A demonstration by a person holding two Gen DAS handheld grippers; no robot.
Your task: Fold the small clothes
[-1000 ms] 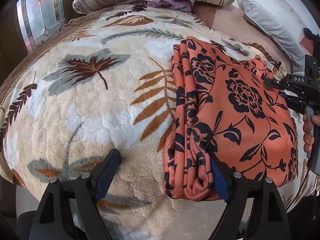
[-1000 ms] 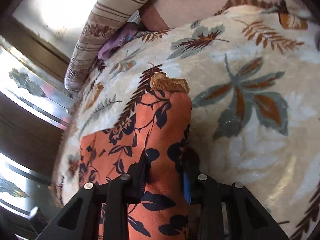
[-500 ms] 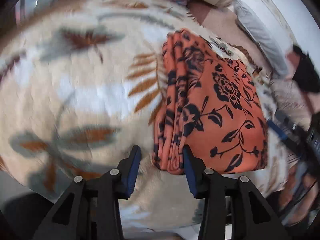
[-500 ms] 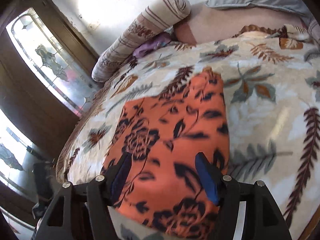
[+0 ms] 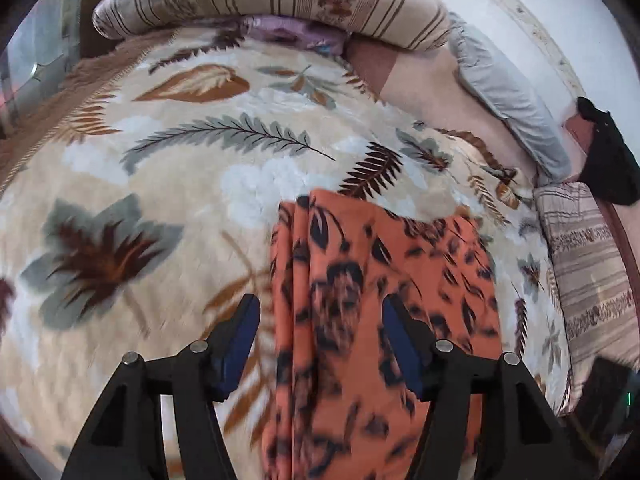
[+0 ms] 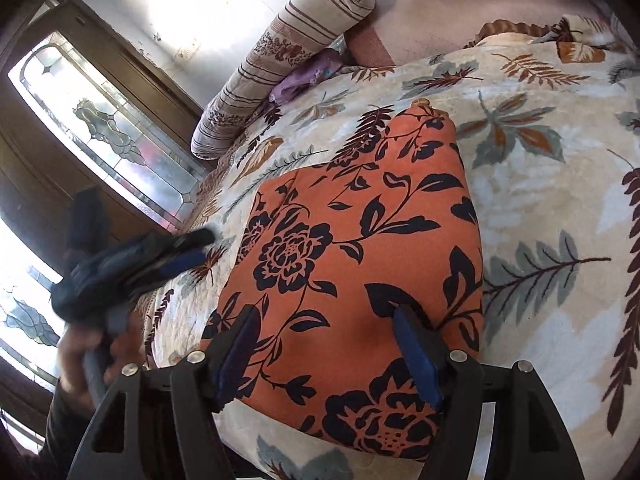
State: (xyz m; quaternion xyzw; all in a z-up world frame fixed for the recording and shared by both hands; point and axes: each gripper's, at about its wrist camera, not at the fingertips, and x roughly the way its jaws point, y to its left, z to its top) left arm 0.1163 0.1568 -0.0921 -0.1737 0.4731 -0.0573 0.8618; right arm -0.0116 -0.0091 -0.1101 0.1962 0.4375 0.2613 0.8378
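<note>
An orange garment with a black flower print [image 5: 380,300] lies folded flat on the leaf-patterned blanket [image 5: 160,184]; it also shows in the right wrist view [image 6: 352,248]. My left gripper [image 5: 320,320] is open and empty, above the garment's near folded edge. My right gripper [image 6: 326,332] is open and empty, above the garment's other near edge. The left gripper also appears blurred at the left of the right wrist view [image 6: 132,264], held in a hand, apart from the garment.
A striped bolster [image 5: 272,0] and a purple cloth [image 5: 292,34] lie at the bed's far end. A grey pillow [image 5: 508,96] and a striped cushion [image 5: 592,272] lie to the right. A glass-panelled door [image 6: 100,128] stands beyond the bed edge.
Both grippers have let go of the garment, opened and pulled back from it. The garment now lies flat in its folded shape.
</note>
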